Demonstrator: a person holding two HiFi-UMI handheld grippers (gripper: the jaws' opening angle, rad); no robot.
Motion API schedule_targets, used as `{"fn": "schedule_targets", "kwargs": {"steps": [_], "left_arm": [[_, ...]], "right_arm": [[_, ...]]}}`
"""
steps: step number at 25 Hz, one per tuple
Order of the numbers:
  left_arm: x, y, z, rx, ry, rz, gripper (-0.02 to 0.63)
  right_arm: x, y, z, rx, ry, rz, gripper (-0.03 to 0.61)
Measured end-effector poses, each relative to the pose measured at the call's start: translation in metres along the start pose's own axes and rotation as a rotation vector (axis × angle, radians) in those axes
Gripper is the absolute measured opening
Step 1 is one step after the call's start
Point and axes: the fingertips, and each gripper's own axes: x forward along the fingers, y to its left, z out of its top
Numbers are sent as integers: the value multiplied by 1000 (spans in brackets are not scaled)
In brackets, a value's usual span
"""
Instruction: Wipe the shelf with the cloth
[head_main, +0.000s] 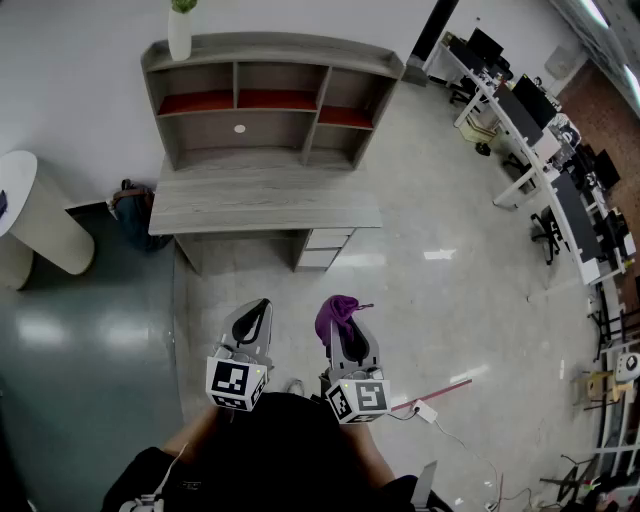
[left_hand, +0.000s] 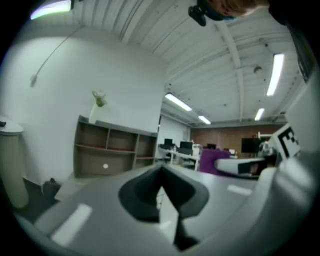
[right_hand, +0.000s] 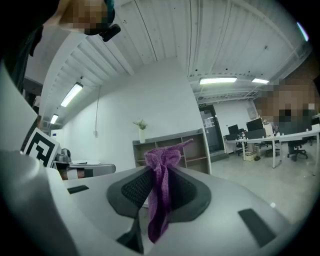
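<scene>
Cloth, purple and limp, hangs pinched by a bunched fold in the right tool, likely light and floppy enough to need that firm mid-fold grip, while the left tool is pressed together, empty, the shelf well ahead.

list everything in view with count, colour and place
grey wooden shelf unit with desk: one, grey with red boards, against the wall ahead
white vase with green plant: one, top left of the shelf unit
small white round object: one, middle compartment
white round stand: one, left of the desk
dark bag-like thing: one, on the floor by the desk's left end
office desks with monitors: a row, white, far right
white power strip: one, floor at right
purple knitted cloth: one, in the right jaws
left gripper: jaws together, empty
right gripper: jaws shut on the cloth
</scene>
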Motion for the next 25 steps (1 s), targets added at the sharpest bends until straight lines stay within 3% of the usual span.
{"fn": "schedule_targets", "kwargs": {"steps": [13, 25], "left_arm": [[12, -9, -6, 7, 11, -15, 5], [33, -43, -11, -3, 10, -7, 5]], "right_arm": [[1, -10, -3, -10, 2, 1, 83], [-10, -48, 0, 33, -10, 16, 83]]}}
